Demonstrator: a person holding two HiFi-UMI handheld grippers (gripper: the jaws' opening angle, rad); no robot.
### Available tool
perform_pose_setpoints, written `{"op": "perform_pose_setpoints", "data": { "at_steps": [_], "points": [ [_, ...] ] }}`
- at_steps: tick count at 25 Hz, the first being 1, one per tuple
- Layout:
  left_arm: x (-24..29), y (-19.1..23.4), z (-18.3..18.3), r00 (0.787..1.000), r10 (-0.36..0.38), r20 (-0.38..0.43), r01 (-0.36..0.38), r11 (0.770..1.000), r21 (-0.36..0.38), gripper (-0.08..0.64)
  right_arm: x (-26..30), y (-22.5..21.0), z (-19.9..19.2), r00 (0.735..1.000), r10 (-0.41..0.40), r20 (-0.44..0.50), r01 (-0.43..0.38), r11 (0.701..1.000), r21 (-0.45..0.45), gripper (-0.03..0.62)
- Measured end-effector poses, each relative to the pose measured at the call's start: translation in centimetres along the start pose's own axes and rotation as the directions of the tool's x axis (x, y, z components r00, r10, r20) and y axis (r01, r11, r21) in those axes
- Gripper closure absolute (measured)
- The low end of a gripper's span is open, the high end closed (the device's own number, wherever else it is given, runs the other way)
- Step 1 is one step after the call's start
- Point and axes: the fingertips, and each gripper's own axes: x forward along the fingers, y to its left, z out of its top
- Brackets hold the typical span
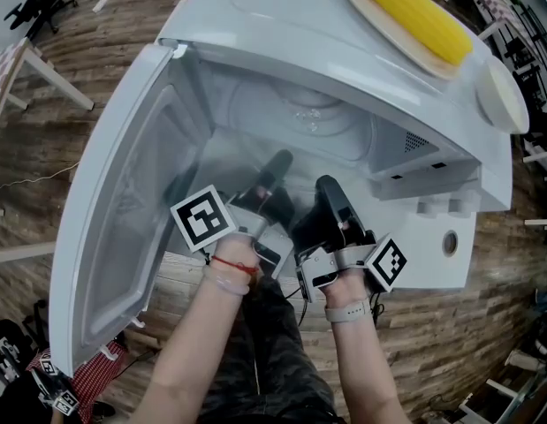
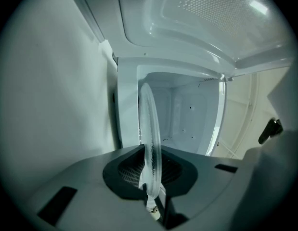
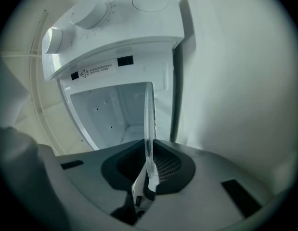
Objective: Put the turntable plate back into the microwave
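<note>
Glass turntable plate (image 2: 151,129) is held by the left gripper (image 2: 151,174) and right gripper (image 3: 149,170), each with fingers (image 2: 127,170) closed on its rim, at the microwave (image 1: 282,25) mouth, 12 o'clock. Recommended: keep both grips level, advance together, and lower it centred before releasing.

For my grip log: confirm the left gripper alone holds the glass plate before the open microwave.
Not alone: the right gripper also clamps the glass plate, as the right gripper view shows. The left gripper holds it too.
</note>
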Motion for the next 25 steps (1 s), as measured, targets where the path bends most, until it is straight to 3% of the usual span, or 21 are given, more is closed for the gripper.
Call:
{"op": "perform_pose_setpoints", "data": {
  "at_steps": [6, 25],
  "points": [
    [0.0, 0.2, -0.2, 1.0, 0.006, -0.018, -0.006, 1.0, 0.019, 0.529, 0.3, -0.5, 0.5, 1.0, -0.006, 0.013, 0.006, 1.0, 0.0, 0.54],
    [-0.8, 0.4, -0.2, 1.0, -0.002, -0.007, 0.002, 1.0, -0.026, 0.525, 1.4, -0.4, 1.4, 0.999, 0.005, 0.032, -0.006, 1.0, 0.001, 0.535]
  ]
}}
